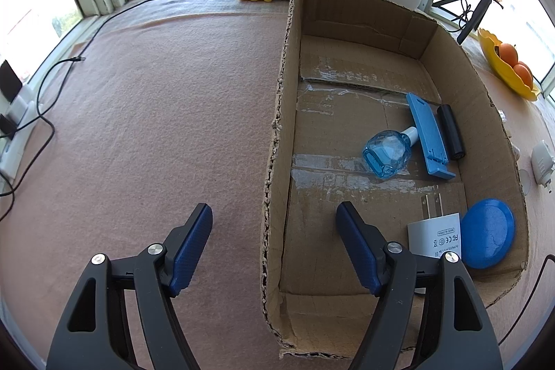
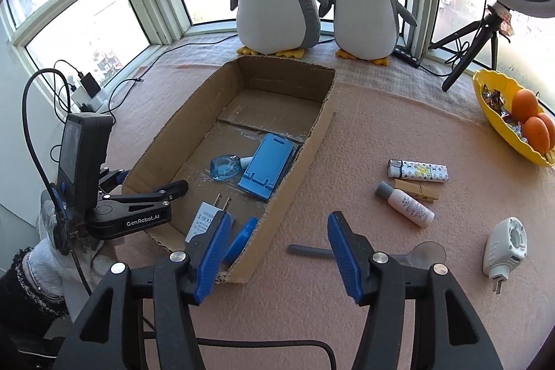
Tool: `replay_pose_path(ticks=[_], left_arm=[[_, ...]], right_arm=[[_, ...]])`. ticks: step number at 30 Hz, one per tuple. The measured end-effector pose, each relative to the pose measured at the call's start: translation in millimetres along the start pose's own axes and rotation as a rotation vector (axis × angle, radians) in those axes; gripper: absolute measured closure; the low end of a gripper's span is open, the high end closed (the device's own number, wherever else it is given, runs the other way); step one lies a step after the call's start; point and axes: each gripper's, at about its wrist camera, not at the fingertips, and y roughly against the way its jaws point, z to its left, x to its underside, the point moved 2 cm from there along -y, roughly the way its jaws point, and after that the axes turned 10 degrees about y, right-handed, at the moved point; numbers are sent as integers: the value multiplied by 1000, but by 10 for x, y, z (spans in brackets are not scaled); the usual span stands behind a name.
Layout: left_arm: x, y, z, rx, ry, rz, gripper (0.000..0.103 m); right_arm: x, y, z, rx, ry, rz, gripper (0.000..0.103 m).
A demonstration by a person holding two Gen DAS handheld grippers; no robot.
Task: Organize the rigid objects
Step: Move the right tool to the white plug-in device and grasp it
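Cardboard box (image 2: 314, 141) sits mid-surface on the pink felt surface (image 1: 156, 92). Already inside: blue glass bottle (image 1: 386, 156), blue phone stand (image 1: 428, 136), black cylinder (image 1: 451, 131), white plug adapter (image 1: 435, 233), blue disc (image 1: 487, 238).

Not yet boxed, all to the right of the box: patterned lighter (image 2: 418, 169), wooden clothespin (image 2: 418, 190), small white bottle (image 2: 407, 203) with grey cap, white plug-in device (image 2: 504, 247), and a grey-handled piece (image 2: 310, 250) lying just past the right gripper (image 2: 277, 248), partly hidden by its finger.

Right gripper: jaws spread, nothing between them, hanging over the box's near right corner. Left gripper (image 1: 274, 231): jaws spread and empty, straddling the box's left wall; no apparent job at the moment.

My read: the step in hand is fetching the next loose item. The grey-handled piece is closest.

How to do it well:
- Swing right, clear of the box wall.
- Line the jaws across the handle, not along it.
- Come down steeply; the piece lies flat on soft felt, so press the tips slightly into the felt.
- Drop it in the open far half of the box, away from the glass bottle.
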Motion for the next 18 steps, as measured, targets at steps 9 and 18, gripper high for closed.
replay_pose_path(ticks=[9,18], left_arm=[[-8,-10,4,0,-1,0,26],[-6,-8,6,-2,-5,-1,26]], right_arm=[[249,296,-816,118,-160,-8,49],[511,404,-1569,214,-306,30,49]])
